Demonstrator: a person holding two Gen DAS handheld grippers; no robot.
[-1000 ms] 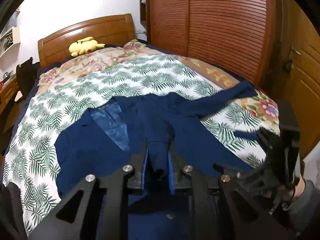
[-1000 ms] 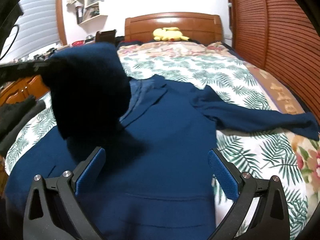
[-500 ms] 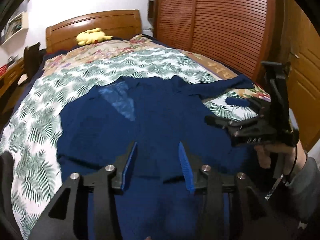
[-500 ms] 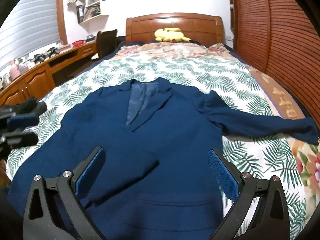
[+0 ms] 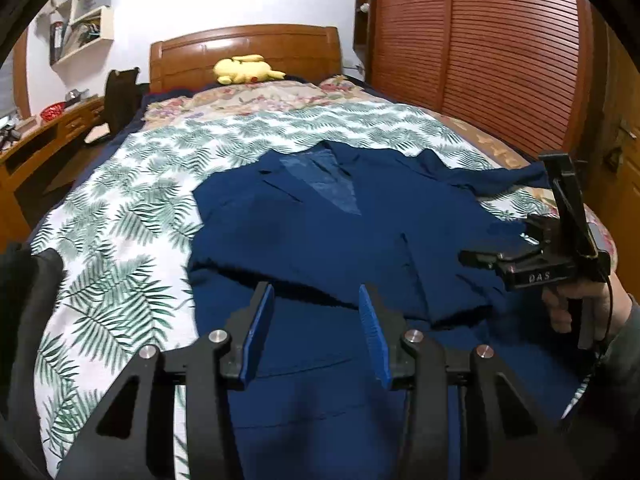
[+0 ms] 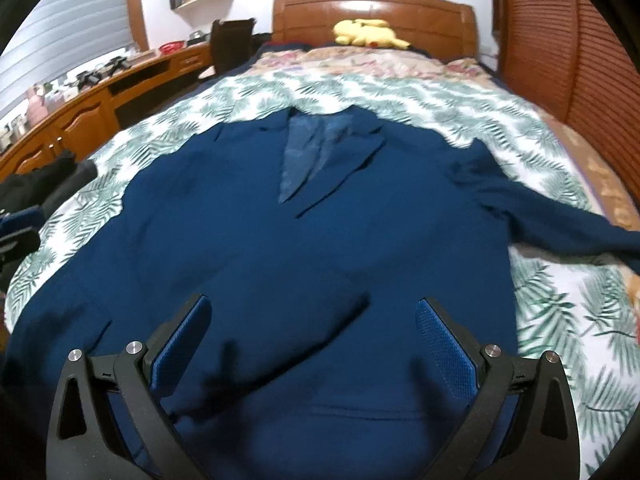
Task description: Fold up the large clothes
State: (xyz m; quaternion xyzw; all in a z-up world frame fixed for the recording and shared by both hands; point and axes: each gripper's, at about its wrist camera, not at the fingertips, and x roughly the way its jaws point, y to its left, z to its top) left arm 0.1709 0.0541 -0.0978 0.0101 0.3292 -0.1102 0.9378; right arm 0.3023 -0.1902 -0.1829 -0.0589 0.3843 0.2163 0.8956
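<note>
Navy blazer spread on the bed, both grippers empty above its hem.

Nearest, the left gripper (image 5: 316, 330) and the right gripper (image 6: 312, 344) hover spread apart, pinching nothing, over the large dark navy cloth blazer (image 6: 280, 240), which lies front-up on the fern-print bedspread (image 5: 120, 240). The blazer looks soft, limp and fairly heavy; the far right sleeve (image 6: 560, 220) stretches sideways, so its cuff seems the likeliest place to pinch.
</note>
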